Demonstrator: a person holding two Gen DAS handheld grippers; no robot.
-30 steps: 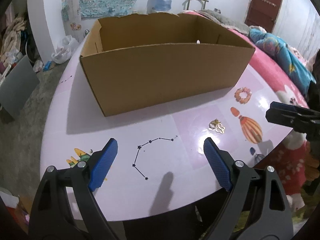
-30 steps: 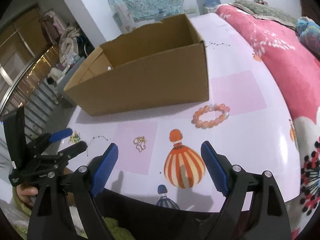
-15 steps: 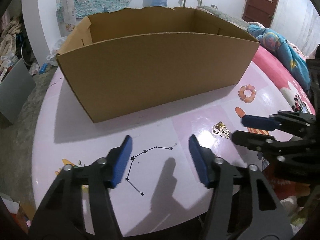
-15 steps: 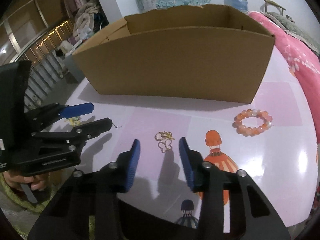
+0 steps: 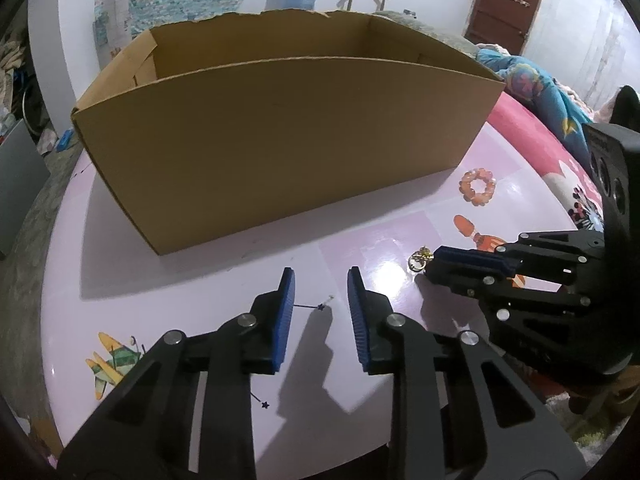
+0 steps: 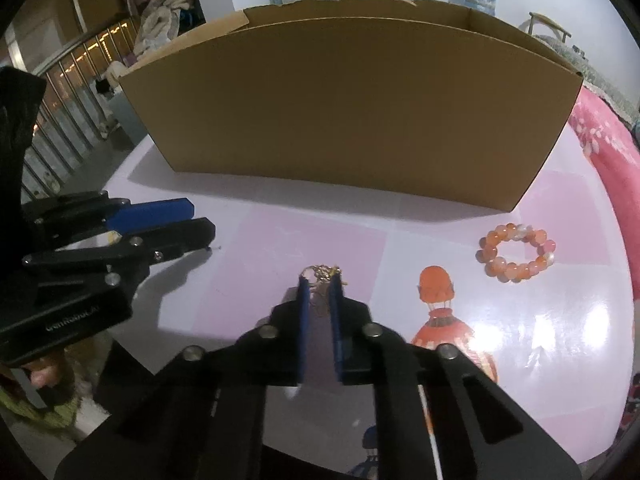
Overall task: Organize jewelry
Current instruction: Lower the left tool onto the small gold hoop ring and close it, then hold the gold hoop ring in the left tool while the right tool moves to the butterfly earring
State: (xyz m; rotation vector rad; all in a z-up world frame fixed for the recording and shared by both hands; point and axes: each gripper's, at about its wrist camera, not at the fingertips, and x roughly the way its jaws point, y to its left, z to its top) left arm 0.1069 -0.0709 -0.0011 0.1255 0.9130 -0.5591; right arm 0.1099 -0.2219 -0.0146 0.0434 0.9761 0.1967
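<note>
A thin black star-chain necklace (image 5: 320,307) lies on the pink table (image 5: 120,264). My left gripper (image 5: 320,280) hangs over it with its jaws closing; the chain is between the pads, which do not press on it. A small gold jewelry piece (image 6: 322,272) sits at the tips of my right gripper (image 6: 319,280), which is shut on it. From the left wrist view the right gripper (image 5: 434,266) comes in from the right, with the gold piece (image 5: 418,260) at its tip. An orange bead bracelet (image 6: 516,254) lies loose to the right.
A large open cardboard box (image 5: 280,140) stands across the back of the table, just beyond both grippers. The left gripper (image 6: 200,222) appears at the left of the right wrist view, held by a hand. A pink bedspread (image 6: 608,152) lies to the right.
Both grippers' jaws have narrowed from wide open. The right gripper moved in over the gold piece and shut around it. The left gripper dropped a little toward the chain.
</note>
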